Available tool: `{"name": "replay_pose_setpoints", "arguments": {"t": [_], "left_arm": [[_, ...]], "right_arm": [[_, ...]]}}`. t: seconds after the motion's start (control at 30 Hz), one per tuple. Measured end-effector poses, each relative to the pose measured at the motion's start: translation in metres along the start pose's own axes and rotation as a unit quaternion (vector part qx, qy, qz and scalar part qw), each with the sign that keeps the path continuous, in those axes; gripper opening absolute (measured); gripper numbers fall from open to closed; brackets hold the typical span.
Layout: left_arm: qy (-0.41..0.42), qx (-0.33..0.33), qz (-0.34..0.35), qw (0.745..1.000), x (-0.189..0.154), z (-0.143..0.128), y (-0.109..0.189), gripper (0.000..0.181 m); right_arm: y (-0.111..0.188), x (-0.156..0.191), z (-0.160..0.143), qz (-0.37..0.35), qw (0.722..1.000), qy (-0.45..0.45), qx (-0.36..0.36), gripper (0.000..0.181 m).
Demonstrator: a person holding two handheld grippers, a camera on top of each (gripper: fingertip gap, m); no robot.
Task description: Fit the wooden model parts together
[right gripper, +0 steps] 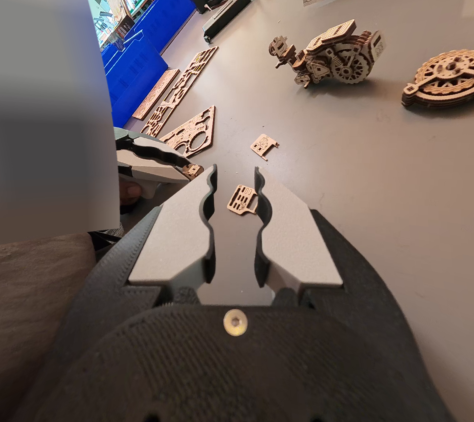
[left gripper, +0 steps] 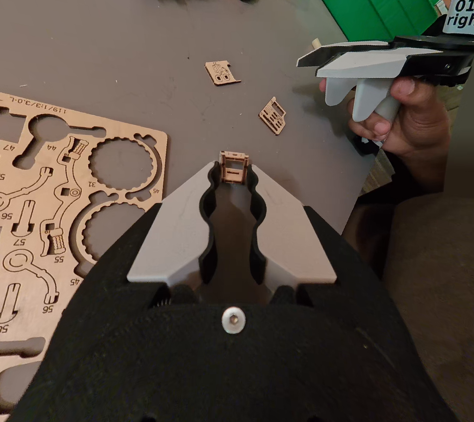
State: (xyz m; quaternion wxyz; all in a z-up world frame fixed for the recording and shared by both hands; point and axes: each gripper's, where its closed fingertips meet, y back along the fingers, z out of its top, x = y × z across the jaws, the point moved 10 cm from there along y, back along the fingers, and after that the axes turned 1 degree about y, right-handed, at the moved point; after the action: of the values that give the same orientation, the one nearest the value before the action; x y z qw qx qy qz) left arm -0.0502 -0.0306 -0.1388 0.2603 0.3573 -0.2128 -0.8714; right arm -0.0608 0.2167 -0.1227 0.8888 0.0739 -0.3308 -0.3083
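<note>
Currently 1 left claw (left gripper: 234, 166) pinching 1 small frame (left gripper: 234, 169), 2 loose flat pieces (left gripper: 222, 74)

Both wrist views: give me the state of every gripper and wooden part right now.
Left gripper: shut on small wooden sub-assembly.
Right gripper: open, empty.
Slotted flat piece: loose on table.
Notched flat piece: loose on table.
Punch-out sheet: flat, partly emptied.
Wheeled model: partly assembled.

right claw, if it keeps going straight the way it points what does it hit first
Most likely the slotted wooden piece lying flat on the table between the open right claw tips; depth is unclear, so it may pass just over it.
</note>
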Motion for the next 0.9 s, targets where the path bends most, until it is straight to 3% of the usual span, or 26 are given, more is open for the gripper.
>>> {"name": "replay_pose_setpoints", "arguments": {"t": [0.9], "left_arm": [[-0.003, 0.005, -0.011, 1.000, -0.0024, -0.0024, -0.0009, 0.025]], "right_arm": [[-0.0026, -0.0014, 0.0002, -0.001, 1.000, -0.004, 0.002, 0.027]]}}
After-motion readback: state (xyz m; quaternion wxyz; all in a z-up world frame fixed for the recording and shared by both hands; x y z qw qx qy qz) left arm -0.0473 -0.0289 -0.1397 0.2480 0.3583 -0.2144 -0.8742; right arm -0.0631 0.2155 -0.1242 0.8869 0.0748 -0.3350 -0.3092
